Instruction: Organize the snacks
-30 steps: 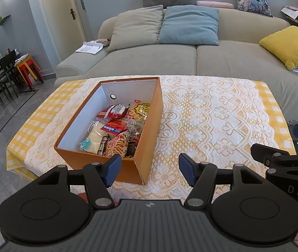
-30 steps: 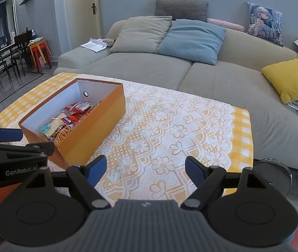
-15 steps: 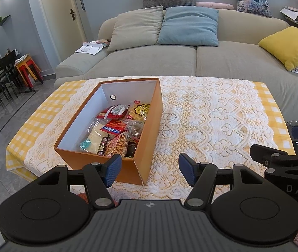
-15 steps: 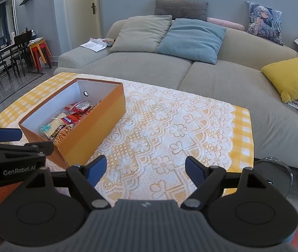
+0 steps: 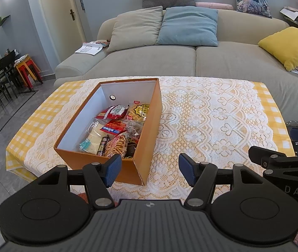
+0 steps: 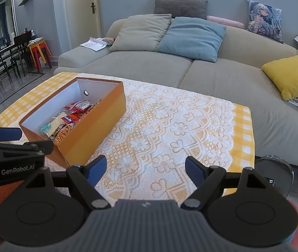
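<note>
Left wrist view puts the orange box (image 5: 149,138) at centre-left of the frame on the lace-covered tabletop (image 5: 211,121), with the snack packets (image 5: 117,130) heaped toward its near end and right wall. The left gripper (image 5: 147,169) hangs over the near right corner, jaws apart and empty. The right gripper (image 6: 145,169), low in the right wrist view, is likewise apart and holds nothing. No snacks lie loose on the cloth, so the job looks close to done. Any tidying inside is best done by entering from above, clear of the cardboard wall, and pinching one crinkly packet by its edge.
</note>
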`<state>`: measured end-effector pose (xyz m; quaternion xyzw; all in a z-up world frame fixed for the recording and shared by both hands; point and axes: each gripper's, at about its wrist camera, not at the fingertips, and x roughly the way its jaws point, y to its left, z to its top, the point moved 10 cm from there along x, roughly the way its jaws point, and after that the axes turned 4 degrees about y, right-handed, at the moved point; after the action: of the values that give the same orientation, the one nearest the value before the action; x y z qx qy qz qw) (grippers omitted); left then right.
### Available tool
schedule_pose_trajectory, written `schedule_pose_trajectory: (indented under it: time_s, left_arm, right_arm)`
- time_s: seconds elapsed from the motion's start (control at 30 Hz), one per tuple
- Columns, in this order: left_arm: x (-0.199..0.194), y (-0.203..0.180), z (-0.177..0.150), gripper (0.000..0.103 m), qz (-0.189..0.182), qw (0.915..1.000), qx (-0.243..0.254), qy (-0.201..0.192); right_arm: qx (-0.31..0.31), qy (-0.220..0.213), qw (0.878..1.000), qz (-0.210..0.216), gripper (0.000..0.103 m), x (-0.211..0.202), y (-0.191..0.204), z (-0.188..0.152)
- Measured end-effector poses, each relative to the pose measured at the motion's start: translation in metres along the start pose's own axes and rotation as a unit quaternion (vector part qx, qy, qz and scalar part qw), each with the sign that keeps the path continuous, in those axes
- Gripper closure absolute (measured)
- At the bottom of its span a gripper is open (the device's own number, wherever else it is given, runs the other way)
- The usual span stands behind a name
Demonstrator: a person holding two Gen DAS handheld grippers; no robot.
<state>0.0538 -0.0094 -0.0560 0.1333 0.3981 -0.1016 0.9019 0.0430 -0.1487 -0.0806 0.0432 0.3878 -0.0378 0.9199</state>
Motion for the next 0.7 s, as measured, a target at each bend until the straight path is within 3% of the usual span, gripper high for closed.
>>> schedule_pose_trajectory:
  time_s: [0.7]
  left_arm:
    - [-0.0018, 0.0001, -0.0001, 0.029, -0.004, 1.0, -0.001, 0.0]
  right_arm:
    - [0.0, 0.003, 1.0, 0.002, 0.023, 0.0017, 0.0021, -0.0028]
